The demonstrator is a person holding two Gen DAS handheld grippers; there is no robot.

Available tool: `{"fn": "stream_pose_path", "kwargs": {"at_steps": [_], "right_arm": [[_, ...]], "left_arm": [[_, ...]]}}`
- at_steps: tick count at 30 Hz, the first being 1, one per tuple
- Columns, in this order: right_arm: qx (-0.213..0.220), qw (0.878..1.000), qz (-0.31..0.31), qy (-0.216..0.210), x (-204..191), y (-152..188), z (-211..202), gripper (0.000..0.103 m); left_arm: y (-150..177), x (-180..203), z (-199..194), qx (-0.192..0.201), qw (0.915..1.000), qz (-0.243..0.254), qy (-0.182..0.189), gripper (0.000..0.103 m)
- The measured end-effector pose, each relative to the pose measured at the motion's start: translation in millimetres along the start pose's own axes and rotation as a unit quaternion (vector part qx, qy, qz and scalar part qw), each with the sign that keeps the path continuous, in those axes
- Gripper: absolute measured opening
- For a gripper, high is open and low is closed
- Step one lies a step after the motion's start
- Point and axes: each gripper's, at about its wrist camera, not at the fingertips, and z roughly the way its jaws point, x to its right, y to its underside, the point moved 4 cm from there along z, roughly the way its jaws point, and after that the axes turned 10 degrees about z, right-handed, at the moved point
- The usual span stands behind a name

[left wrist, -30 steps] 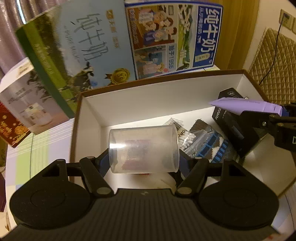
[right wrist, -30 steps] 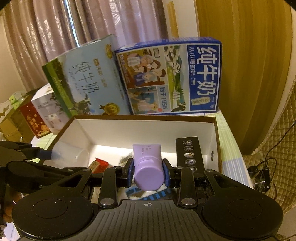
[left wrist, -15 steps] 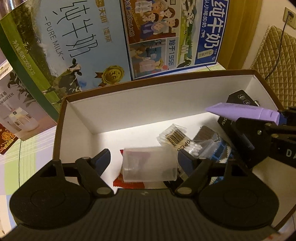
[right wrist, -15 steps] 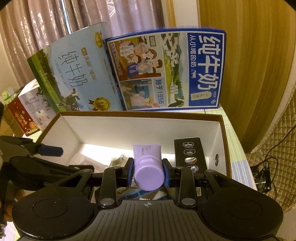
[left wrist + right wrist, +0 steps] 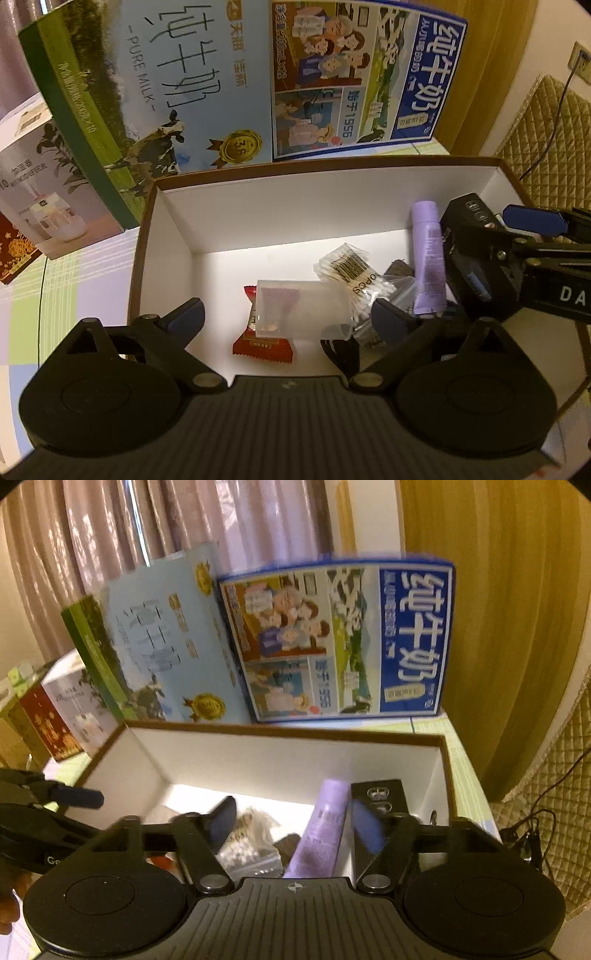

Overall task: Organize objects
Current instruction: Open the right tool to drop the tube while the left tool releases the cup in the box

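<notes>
Showing both grippers over the white box point(image 5: 236, 206): the left gripper point(image 5: 288, 314) has its jaws spread wide, holding nothing, with the clear plastic cup point(image 5: 303, 310) lying on its side on a red sachet point(image 5: 264, 345) inside the box. The right gripper point(image 5: 291, 823), jaws likewise parted, hangs above the purple tube point(image 5: 325, 834), which leans beside a black remote point(image 5: 384, 794).

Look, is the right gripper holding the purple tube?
No, the right gripper is open, and the purple tube lies loose in the white box between its spread fingers.
</notes>
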Motion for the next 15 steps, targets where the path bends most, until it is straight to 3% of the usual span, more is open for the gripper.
{"fn": "stream_pose_path", "kwargs": {"at_steps": [2, 4, 10, 15], "right_arm": [[-0.002, 1.0, -0.003, -0.003, -2, 0, -6, 0.071], [-0.002, 1.0, -0.001, -0.005, -4, 2, -13, 0.082], [0.0, 1.0, 0.006, -0.005, -2, 11, -35, 0.098], [-0.001, 1.0, 0.01, 0.002, 0, 20, -54, 0.101]], "left_arm": [[3, 0, -6, 0.001, 1.0, -0.003, -0.002, 0.099], [6, 0, -13, 0.003, 1.0, -0.006, -0.003, 0.1], [16, 1, -33, 0.01, 0.9998, -0.014, -0.004, 0.102], [26, 0, -50, 0.018, 0.9995, -0.025, -0.008, 0.102]]}}
